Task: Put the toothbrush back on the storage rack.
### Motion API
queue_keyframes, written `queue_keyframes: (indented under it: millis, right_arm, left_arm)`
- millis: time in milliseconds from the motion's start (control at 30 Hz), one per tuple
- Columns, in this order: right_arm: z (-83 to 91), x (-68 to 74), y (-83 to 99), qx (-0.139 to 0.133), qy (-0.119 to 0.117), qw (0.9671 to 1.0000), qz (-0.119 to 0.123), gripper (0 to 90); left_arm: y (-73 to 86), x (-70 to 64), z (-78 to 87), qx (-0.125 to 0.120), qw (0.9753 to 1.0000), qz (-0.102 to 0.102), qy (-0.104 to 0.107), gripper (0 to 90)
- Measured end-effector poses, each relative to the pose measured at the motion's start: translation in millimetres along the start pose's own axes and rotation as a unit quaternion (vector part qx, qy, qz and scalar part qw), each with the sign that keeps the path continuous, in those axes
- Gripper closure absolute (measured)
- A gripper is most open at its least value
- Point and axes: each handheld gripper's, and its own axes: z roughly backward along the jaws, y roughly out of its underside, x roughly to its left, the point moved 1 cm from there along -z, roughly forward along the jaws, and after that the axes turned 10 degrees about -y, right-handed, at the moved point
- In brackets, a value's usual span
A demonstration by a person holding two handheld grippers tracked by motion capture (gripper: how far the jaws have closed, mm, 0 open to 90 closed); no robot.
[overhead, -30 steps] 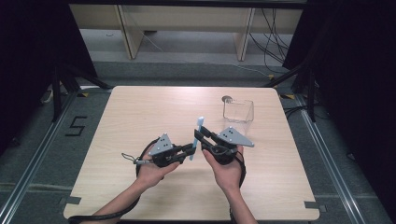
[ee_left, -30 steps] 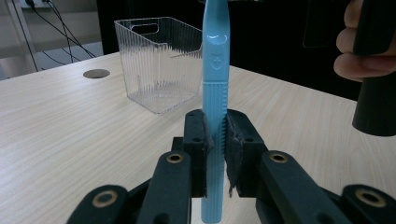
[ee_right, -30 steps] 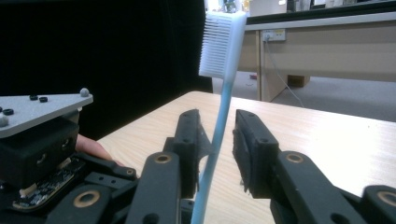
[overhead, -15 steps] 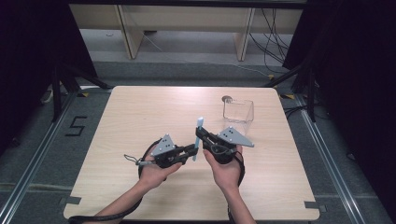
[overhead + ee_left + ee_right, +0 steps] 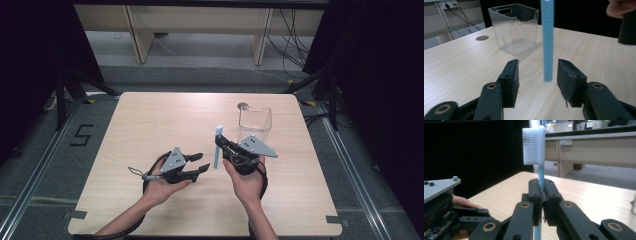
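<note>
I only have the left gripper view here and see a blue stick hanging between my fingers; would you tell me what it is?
Observer: It is a toothbrush; the right gripper view shows white bristles at its top.
Operator: Thank you. What is holding it up?
Observer: The right gripper is shut on its blue handle, below the bristles.
Operator: And which way do the bristles face?
Observer: In the right gripper view they point toward the left gripper, which is open in the high view.
</note>
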Motion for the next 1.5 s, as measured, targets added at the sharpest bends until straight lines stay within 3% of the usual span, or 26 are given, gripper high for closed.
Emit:
queue_keyframes:
  millis: [267, 300, 433, 500, 533, 667, 967, 1500]
  right_arm:
    - [12.9, -8.2, -2.0, -0.002, 0.013, 0.9999, 0.008, 86.2]
    - [16.4, -9.1, -2.5, 0.001, 0.016, 0.9999, 0.000, 86.2]
    - [20.7, -11.9, -3.8, -0.003, 0.025, 0.9996, 0.008, 86.2]
    - [23.3, -12.6, -4.3, 0.000, 0.025, 0.9997, 0.000, 86.1]
    - [24.7, -14.3, -4.6, -0.004, 0.030, 0.9995, 0.012, 86.1]
    - [30.4, -15.7, -5.4, -0.002, 0.036, 0.9993, -0.001, 86.1]
    - [35.0, -20.7, -5.9, -0.008, 0.047, 0.9989, 0.008, 86.1]
    - [41.4, -30.5, -12.2, -0.010, 0.065, 0.9978, 0.009, 86.0]
  left_arm:
    - [12.8, 18.3, 20.9, 0.011, 0.9995, 0.018, -0.025, 42.0]
    - [14.4, 20.4, 24.0, 0.014, 0.9993, 0.019, -0.030, 40.4]
    - [21.8, 28.0, 35.0, 0.011, 0.9983, 0.033, -0.046, 38.9]
    - [25.5, 31.4, 40.3, 0.009, 0.9977, 0.040, -0.054, 38.9]
    - [27.7, 33.0, 42.0, 0.006, 0.9975, 0.044, -0.054, 38.8]
    - [37.6, 38.6, 51.8, 0.007, 0.9961, 0.050, -0.072, 38.5]
    - [48.6, 43.8, 57.6, -0.014, 0.9937, 0.061, -0.093, 38.6]
    - [56.0, 46.2, 59.6, -0.012, 0.9916, 0.060, -0.114, 38.4]
